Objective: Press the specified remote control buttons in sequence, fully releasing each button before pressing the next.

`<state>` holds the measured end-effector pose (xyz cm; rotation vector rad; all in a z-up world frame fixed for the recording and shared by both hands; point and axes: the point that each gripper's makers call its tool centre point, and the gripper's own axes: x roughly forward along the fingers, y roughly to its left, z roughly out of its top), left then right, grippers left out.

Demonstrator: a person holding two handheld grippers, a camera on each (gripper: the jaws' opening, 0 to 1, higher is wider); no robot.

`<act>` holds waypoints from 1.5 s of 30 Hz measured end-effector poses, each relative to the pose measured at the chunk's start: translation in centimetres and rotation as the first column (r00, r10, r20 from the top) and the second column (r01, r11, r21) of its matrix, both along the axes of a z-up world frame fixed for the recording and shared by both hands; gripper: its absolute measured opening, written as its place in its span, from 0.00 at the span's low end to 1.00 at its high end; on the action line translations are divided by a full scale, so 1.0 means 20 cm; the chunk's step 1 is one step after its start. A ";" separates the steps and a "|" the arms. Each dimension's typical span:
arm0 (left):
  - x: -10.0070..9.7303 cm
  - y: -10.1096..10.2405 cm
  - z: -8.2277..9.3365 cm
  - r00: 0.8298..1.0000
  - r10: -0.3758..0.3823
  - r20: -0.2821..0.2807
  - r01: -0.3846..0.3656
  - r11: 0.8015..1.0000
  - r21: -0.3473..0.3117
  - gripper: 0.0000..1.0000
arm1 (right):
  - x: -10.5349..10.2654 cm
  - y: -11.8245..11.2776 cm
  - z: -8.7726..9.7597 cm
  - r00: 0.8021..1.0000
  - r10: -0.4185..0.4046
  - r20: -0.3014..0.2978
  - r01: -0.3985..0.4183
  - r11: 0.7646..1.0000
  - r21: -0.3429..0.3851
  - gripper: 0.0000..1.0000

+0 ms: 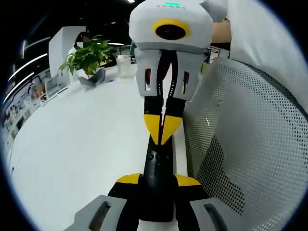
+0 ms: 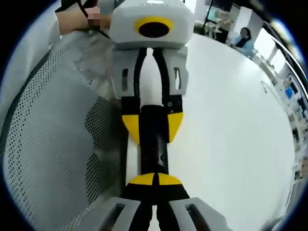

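**Remote clamped, closed tip on the buttons**

The left gripper (image 1: 159, 185) grips the black remote control (image 1: 158, 183) between its yellow pads, holding it steady above the white bench (image 1: 82, 144). Facing it, the right gripper (image 2: 155, 180) has its jaws clenched together, empty, forming one blunt tip that rests on the remote's face, likely pressing a button, though which one I cannot tell. A mesh chair back (image 1: 245, 139) stands beside them, a potted plant (image 1: 89, 60) far across.
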<state>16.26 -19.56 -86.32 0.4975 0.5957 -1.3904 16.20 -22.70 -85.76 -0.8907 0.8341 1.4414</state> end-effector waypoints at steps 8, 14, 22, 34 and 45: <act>0.00 0.00 0.00 1.000 0.002 -0.002 -0.002 1.000 0.000 0.25 | 0.00 -0.01 0.01 0.997 -0.017 -0.073 0.020 0.999 0.035 0.00; 0.00 0.00 0.00 1.000 0.002 -0.002 -0.002 1.000 0.000 0.25 | -0.01 -0.05 0.01 0.997 -0.034 -0.066 0.035 0.999 0.011 0.00; -0.01 0.00 0.00 1.000 0.001 -0.002 -0.001 1.000 0.000 0.25 | -0.01 -0.05 0.00 0.999 -0.039 -0.013 0.039 0.999 -0.024 0.00; 0.00 0.00 0.00 1.000 0.001 -0.002 -0.001 1.000 0.000 0.25 | 0.00 -0.05 0.01 0.998 -0.069 -0.006 0.069 0.996 0.051 0.00; 0.00 0.00 0.00 1.000 0.004 -0.004 -0.004 1.000 -0.003 0.25 | 0.00 -0.03 0.02 0.992 -0.118 -0.035 0.122 0.980 0.154 0.00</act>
